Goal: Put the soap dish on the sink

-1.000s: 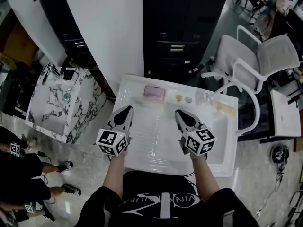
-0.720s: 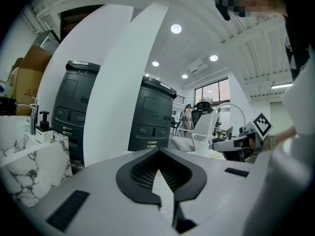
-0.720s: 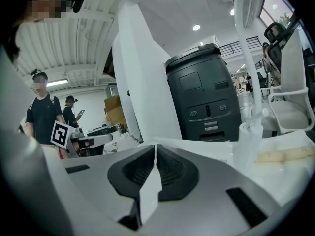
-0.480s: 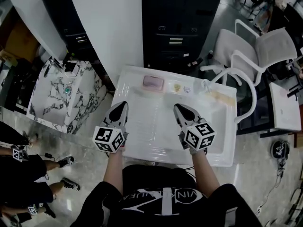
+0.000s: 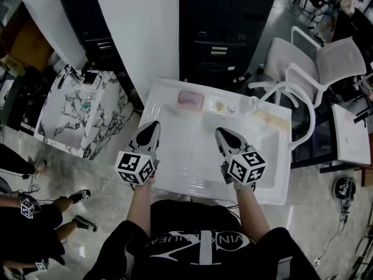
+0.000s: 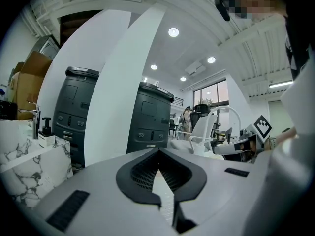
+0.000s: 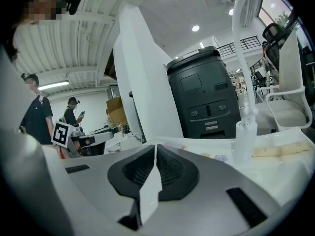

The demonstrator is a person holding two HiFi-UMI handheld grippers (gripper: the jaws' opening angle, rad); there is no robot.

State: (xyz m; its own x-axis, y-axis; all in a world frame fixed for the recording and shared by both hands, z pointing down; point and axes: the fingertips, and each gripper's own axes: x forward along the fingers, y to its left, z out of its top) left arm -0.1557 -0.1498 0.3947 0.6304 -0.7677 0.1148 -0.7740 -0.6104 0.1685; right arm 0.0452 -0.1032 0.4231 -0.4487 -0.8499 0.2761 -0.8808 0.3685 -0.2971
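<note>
While the pink soap dish (image 5: pixel 190 100) rests on the white sink (image 5: pixel 282 162), left gripper (image 5: pixel 152 125) and right gripper (image 5: pixel 220 132) hover above it — fingers pressed together, empty.

Showing as a white sink (image 5: pixel 189 156), with a ribbed draining surface (image 5: pixel 175 139) spreading over the left part and a basin (image 5: pixel 267 156) sinking in at the right. Carrying along the back ledge a pink soap dish (image 5: pixel 190 100), lying flat towards the left end. Holding to the right of it, apart from each other, a yellowish piece (image 5: pixel 218 105) and a pale piece (image 5: pixel 232 107), both too small for telling more. Bearing a white tap (image 5: pixel 255 104) further right, a beige pad (image 5: pixel 269 119) lying just beside it at the basin's back edge.
</note>
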